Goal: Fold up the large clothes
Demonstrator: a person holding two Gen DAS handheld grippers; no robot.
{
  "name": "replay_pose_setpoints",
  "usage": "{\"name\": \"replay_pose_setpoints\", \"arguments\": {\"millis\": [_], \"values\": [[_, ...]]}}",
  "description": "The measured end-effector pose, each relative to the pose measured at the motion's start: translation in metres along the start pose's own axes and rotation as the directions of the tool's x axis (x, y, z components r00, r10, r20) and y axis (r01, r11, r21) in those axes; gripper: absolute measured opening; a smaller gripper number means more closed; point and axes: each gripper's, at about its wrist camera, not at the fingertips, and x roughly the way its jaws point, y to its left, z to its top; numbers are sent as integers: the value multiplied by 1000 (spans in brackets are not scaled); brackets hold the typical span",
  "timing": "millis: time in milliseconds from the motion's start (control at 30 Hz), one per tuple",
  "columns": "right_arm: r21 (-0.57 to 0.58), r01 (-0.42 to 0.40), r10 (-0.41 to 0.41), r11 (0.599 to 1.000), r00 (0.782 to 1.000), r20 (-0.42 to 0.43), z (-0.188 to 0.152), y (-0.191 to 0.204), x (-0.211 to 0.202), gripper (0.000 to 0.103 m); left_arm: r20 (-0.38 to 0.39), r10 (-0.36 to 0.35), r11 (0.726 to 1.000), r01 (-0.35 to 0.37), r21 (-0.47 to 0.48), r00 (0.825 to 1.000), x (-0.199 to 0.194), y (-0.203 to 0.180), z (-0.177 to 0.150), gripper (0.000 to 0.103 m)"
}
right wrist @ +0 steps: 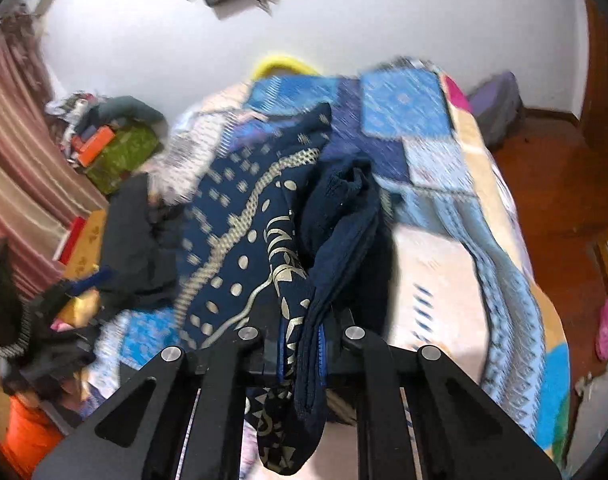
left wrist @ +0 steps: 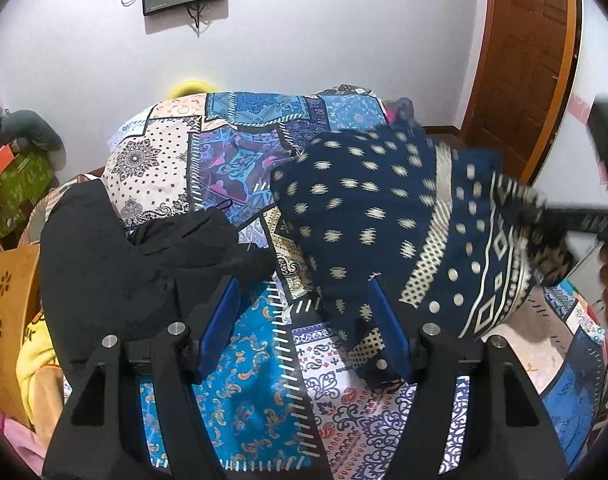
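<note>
Left wrist view: the left gripper (left wrist: 304, 320) hovers with jaws spread wide over the patchwork bedspread (left wrist: 239, 380), nothing pinched, though a corner of the navy patterned garment (left wrist: 384, 216) drapes against its finger (left wrist: 388, 332) at four o'clock. A black garment (left wrist: 115, 264) lies heaped at nine o'clock. Right wrist view, blurred: the right gripper (right wrist: 301, 344) is pressed together on a bunched fold of the navy patterned garment (right wrist: 239, 248), which trails up toward twelve o'clock across the bed, some cloth hanging below the jaws.
</note>
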Motion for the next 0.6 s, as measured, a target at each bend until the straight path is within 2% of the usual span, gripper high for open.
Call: {"name": "replay_pose_setpoints", "arguments": {"millis": [100, 167, 200, 233, 300, 333, 433, 600], "values": [[19, 8, -7, 1000, 998, -63, -13, -17, 19, 12, -15, -8, 1000, 8, -1, 1000, 3, -3, -1, 66], [19, 4, -3, 1000, 999, -49, -15, -20, 16, 18, -25, -19, 1000, 19, -3, 1000, 6, -5, -1, 66], [14, 10, -10, 1000, 999, -41, -14, -19, 13, 27, -29, -29, 1000, 29, -6, 999, 8, -5, 0, 66], [7, 25, -25, 1000, 999, -40, -12, -18, 11, 32, -34, -38, 999, 38, -10, 999, 10, -6, 0, 66], [-1, 46, -46, 999, 998, -50, -7, -17, 9, 54, -42, -56, 998, 55, -23, 998, 15, -5, 2, 66], [2, 47, -46, 999, 998, -52, -5, -17, 9, 58, -46, -70, 997, 68, -33, 997, 18, -5, 2, 66], [30, 17, -15, 999, 998, -55, 0, -23, 8, 61, -77, -131, 987, 123, -103, 988, 33, 1, 5, 66], [135, -61, 68, 989, 996, -50, 9, -33, 17, 62, -127, -262, 945, 228, -235, 957, 65, 10, 9, 66]]}}
